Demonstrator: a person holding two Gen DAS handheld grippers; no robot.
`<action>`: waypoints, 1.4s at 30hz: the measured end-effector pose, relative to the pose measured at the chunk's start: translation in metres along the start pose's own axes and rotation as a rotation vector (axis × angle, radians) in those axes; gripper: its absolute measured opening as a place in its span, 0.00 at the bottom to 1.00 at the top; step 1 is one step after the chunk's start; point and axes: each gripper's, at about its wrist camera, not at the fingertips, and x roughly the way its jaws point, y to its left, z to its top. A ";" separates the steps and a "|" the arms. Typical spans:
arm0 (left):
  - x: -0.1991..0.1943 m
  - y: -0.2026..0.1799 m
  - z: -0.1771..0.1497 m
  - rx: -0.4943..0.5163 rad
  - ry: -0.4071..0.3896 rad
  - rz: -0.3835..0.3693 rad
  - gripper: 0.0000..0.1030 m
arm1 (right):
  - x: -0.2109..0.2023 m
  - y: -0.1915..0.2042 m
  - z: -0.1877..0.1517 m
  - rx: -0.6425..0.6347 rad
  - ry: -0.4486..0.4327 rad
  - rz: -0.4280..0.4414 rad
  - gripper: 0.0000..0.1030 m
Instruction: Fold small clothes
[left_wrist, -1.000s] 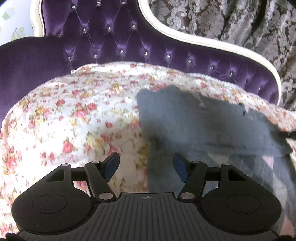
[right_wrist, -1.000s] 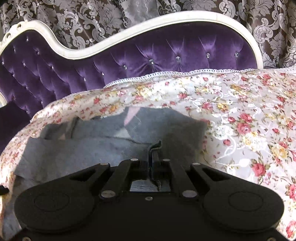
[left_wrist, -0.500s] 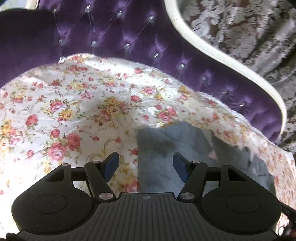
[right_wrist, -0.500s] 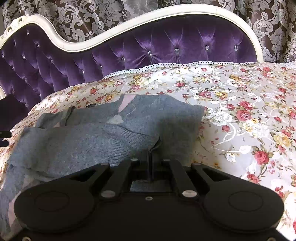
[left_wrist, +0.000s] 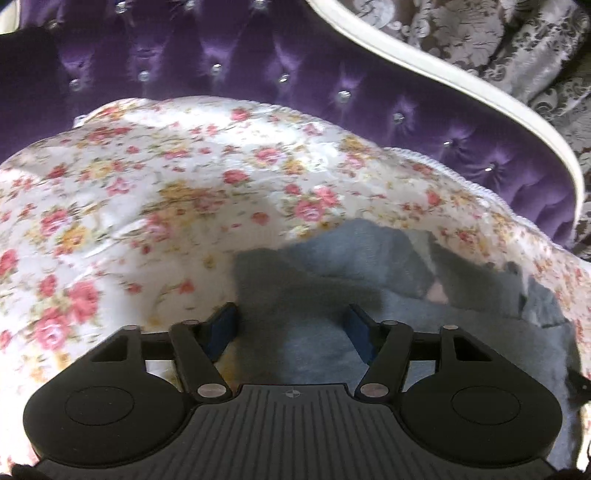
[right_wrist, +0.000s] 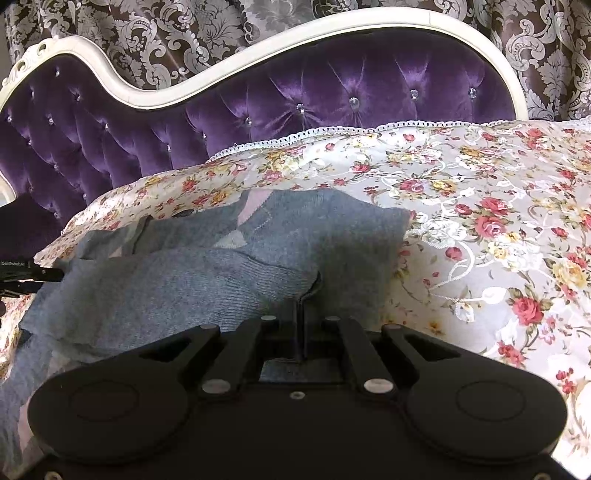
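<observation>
Knit fabric: a small grey-blue sweater (right_wrist: 192, 280) lay partly folded on a floral bedspread (right_wrist: 480, 221), which covered a purple tufted sofa (right_wrist: 332, 96).
Sweater position: it sat on the bedspread's near side, one layer doubled over another, with a pale pink patch showing at the far edge.
Handling, as judged: soft, light and limp; it would likely sag and slide over the smooth floral cloth, so it needed lifting by an edge, not pushing.
Where to hold, as judged: the ribbed hem or a folded corner, where the doubled knit gave the fingers more to bite on.
Right gripper (right_wrist: 301, 325): its fingers were pressed together, pinching a raised ridge of the sweater's ribbed edge.
Left gripper (left_wrist: 291, 325): its blue pads (left_wrist: 360, 332) stood wide apart, holding nothing, poised over the sweater's left edge (left_wrist: 258, 280).
Change from a second ago, right view: the sweater was dim and bunched low; it now lay brighter and spread further across the bedspread, the pinch unchanged.
Change, left view: the camera had swung over the floral cloth and back toward the sweater, jaws as wide as before.
</observation>
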 end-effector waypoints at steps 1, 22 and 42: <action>0.001 -0.001 0.000 -0.007 0.004 -0.018 0.10 | 0.000 0.000 0.000 0.000 0.000 -0.001 0.11; -0.066 -0.016 -0.030 0.092 -0.177 0.114 0.46 | -0.001 -0.004 0.001 0.018 0.010 0.025 0.11; -0.068 -0.023 -0.112 0.175 -0.146 0.210 0.49 | -0.035 0.024 0.020 -0.038 -0.089 0.037 0.09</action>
